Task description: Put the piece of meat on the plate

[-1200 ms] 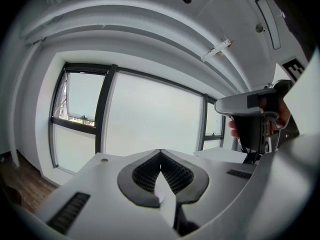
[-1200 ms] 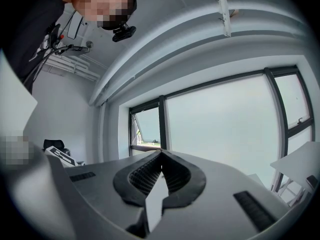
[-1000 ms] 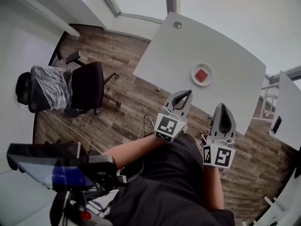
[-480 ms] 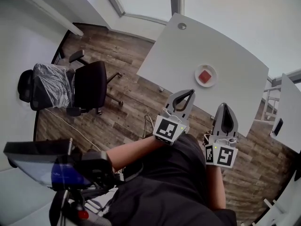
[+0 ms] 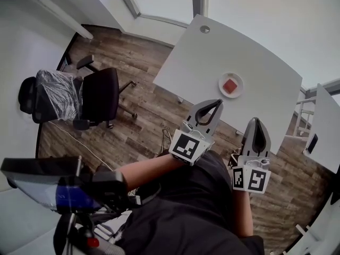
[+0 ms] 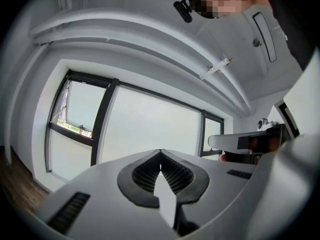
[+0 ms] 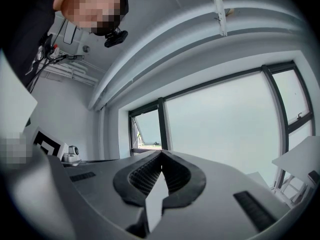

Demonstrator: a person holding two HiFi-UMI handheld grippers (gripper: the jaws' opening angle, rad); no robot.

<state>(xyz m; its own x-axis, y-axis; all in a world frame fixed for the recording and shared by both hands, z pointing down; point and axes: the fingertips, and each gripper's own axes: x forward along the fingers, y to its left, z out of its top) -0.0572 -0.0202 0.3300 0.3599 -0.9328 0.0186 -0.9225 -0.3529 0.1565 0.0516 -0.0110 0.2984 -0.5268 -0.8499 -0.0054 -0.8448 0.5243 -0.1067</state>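
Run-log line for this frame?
meat: on plate | plate: on table | left hand-held gripper: shut, empty | right hand-held gripper: shut, empty

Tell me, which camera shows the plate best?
The head view: it looks down on the plate, which sits on the white table with the red piece of meat lying on it. Both gripper views face windows, with no plate in sight.

Head view looks steeply down; gripper views face windows [image 6: 150,129].
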